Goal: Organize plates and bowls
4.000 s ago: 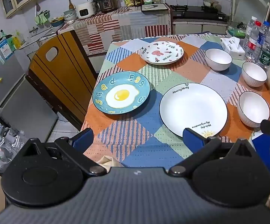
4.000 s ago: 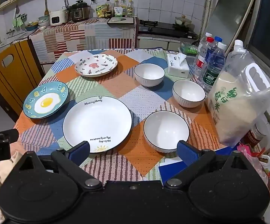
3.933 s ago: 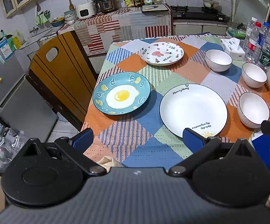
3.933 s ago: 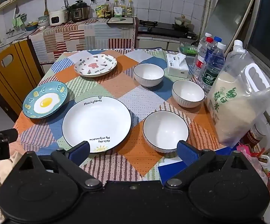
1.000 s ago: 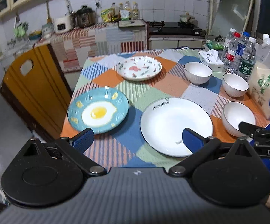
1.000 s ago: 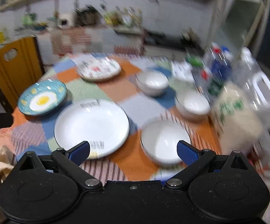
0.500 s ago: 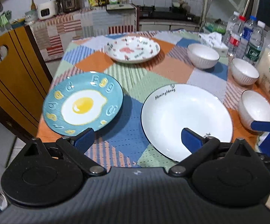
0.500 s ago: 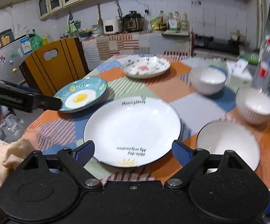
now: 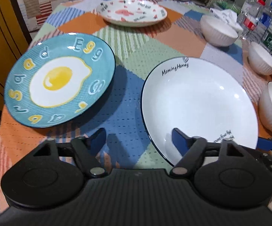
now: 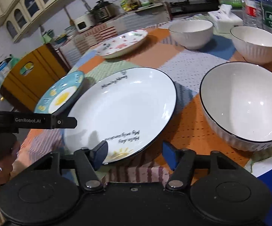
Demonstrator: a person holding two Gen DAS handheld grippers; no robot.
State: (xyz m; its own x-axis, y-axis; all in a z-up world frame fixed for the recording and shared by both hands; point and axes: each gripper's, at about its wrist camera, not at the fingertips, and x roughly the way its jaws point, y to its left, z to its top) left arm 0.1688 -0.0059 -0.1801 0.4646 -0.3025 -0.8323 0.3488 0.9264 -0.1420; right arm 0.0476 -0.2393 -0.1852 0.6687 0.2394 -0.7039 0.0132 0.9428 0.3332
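Observation:
A big white plate (image 9: pixel 198 101) lies at the table's near side; it also shows in the right wrist view (image 10: pixel 120 109). A blue egg plate (image 9: pixel 58 86) lies to its left, and shows in the right view (image 10: pixel 60 96). A white plate with red pattern (image 9: pixel 132 11) lies farther back. Three white bowls (image 10: pixel 243 103) (image 10: pixel 254 43) (image 10: pixel 190 32) stand on the right. My left gripper (image 9: pixel 138 139) is open, low over the cloth between the two near plates. My right gripper (image 10: pixel 135 154) is open at the white plate's near rim.
The table has a checked cloth (image 9: pixel 128 101). Water bottles (image 10: pixel 267 5) and a tissue box (image 10: pixel 224 17) stand at the far right. A wooden chair (image 10: pixel 32 75) stands at the left. A kitchen counter with appliances (image 10: pixel 102 9) is behind.
Both grippers have moved down and forward toward the near plates. Their jaws have narrowed somewhat but stay open. The plates and bowls have not moved.

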